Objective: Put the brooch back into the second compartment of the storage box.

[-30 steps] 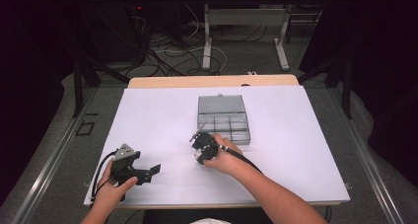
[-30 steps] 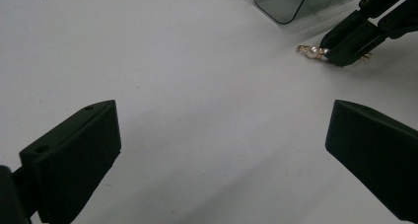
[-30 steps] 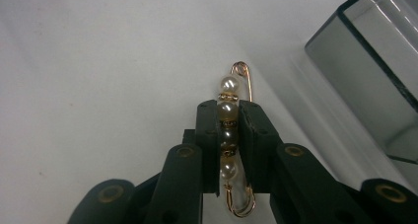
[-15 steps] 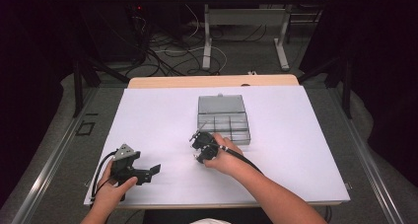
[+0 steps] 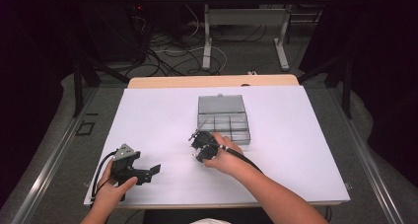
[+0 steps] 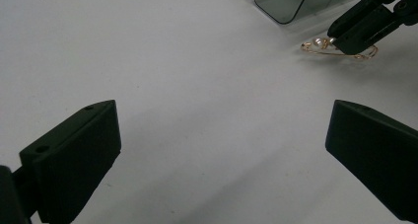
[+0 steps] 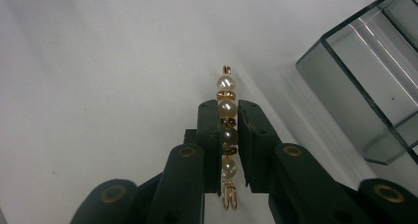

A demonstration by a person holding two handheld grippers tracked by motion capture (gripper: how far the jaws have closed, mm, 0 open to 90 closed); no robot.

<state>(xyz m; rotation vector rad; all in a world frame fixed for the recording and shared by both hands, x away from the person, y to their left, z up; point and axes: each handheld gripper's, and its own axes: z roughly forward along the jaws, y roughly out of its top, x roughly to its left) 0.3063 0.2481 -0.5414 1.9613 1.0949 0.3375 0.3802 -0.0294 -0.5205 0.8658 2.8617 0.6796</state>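
Your right gripper fingers grasp the pearl bracelet beside the compartment box; probably lift it into a compartment. Left gripper fingers stay released.

A white table stands above tangled floor cables and metal legs.

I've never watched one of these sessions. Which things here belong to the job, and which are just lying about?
In the job:
- right gripper, shut on the pearl pin
- clear compartment box, close by

Lying about or idle:
- left gripper, open, holding nothing
- cables on the floor
- table legs beyond
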